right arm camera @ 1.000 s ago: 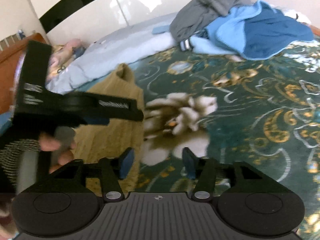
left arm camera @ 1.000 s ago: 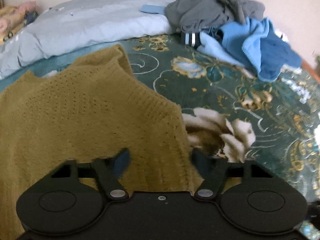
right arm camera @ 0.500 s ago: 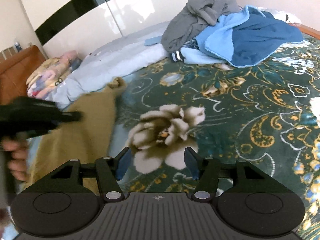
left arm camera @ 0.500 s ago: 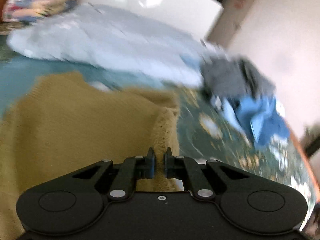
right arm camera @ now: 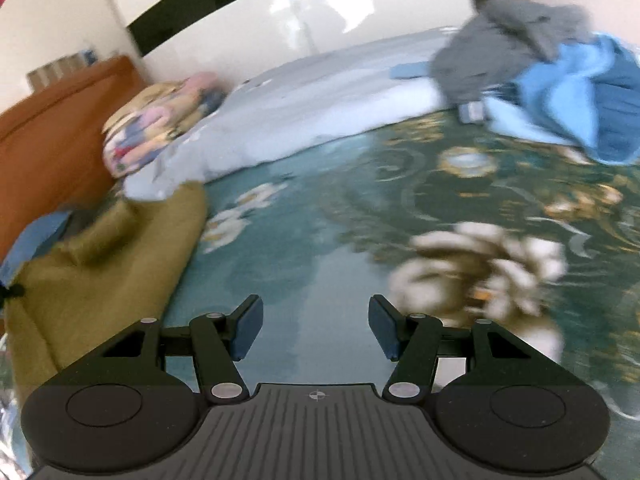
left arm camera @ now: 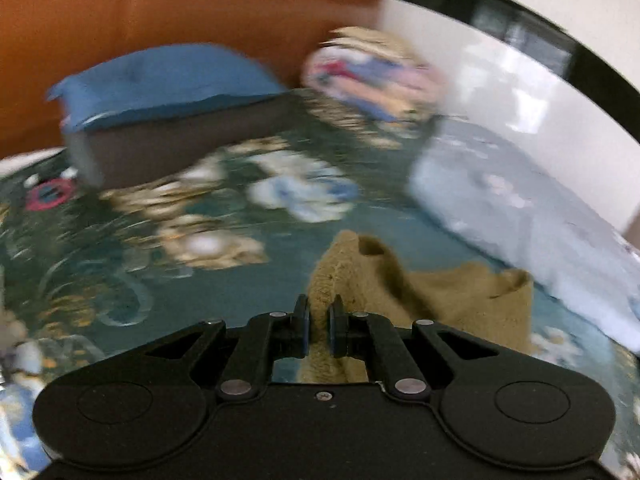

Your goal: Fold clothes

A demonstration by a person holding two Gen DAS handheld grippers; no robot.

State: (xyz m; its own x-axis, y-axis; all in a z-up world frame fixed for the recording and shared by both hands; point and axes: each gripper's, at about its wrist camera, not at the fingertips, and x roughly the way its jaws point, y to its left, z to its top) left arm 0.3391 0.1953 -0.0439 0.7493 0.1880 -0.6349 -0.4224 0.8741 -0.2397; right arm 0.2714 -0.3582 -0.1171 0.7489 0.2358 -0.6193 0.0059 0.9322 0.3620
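One sweater (left arm camera: 420,296) edge pinched, left gripper (left arm camera: 319,326)

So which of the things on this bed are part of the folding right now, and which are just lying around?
In use:
- mustard knit sweater, its edge pinched in the left claw
- right claw, open, over bare bedspread

Lying about:
- grey and blue clothes pile, perhaps waiting for folding
- pale blue quilt
- floral pillow
- blue cushion

text: none legible | labels: none | numbers: none | frames motion-blurred
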